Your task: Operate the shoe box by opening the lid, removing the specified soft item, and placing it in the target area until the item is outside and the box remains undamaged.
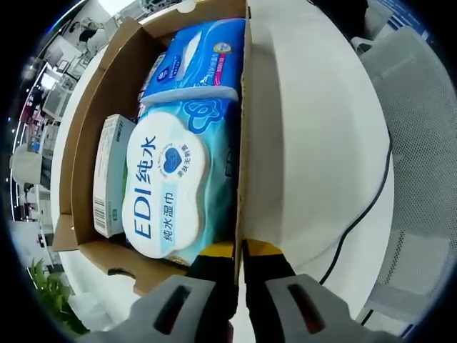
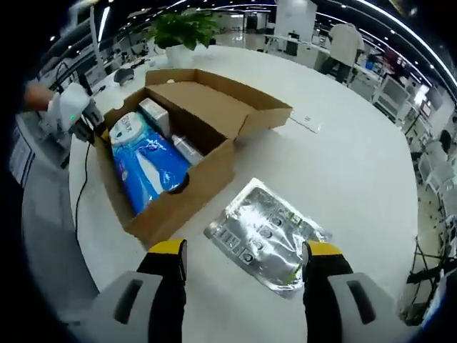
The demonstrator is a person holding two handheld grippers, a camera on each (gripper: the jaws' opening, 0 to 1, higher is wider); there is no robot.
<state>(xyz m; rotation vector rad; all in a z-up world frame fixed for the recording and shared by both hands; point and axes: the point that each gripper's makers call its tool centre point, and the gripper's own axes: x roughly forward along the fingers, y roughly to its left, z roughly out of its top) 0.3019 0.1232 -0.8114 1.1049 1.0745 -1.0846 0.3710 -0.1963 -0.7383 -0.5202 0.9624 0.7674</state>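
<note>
Shoe box (image 2: pixel 187 179): brown cardboard, lid hinged open, resting flat on my white table. Inside I see a blue-white wet-wipes pack (image 1: pixel 171 193) lying label-up, with a blue tissue pack (image 1: pixel 200 61) beyond it.

Box (image 2: pixel 214 121) of brown corrugated cardboard, matt, a little rough at the cut edges. Wipes pack (image 1: pixel 171 193) in soft glossy plastic film, with a smooth hard plastic lid on top. Blue pack (image 1: pixel 196 61) also in shiny plastic film, slightly creased. Carton (image 1: pixel 111 175) of thin printed paperboard, smooth, half-matt. Pouch (image 2: pixel 268 236) of silvery foil-like film, very reflective, wrinkled. Table (image 2: pixel 343 171) white, smooth, faint sheen. Cable (image 1: pixel 364 207) black, rubbery looking. Gripper (image 1: pixel 240 251) fingertips yellow and black, matt; body grey plastic.
</note>
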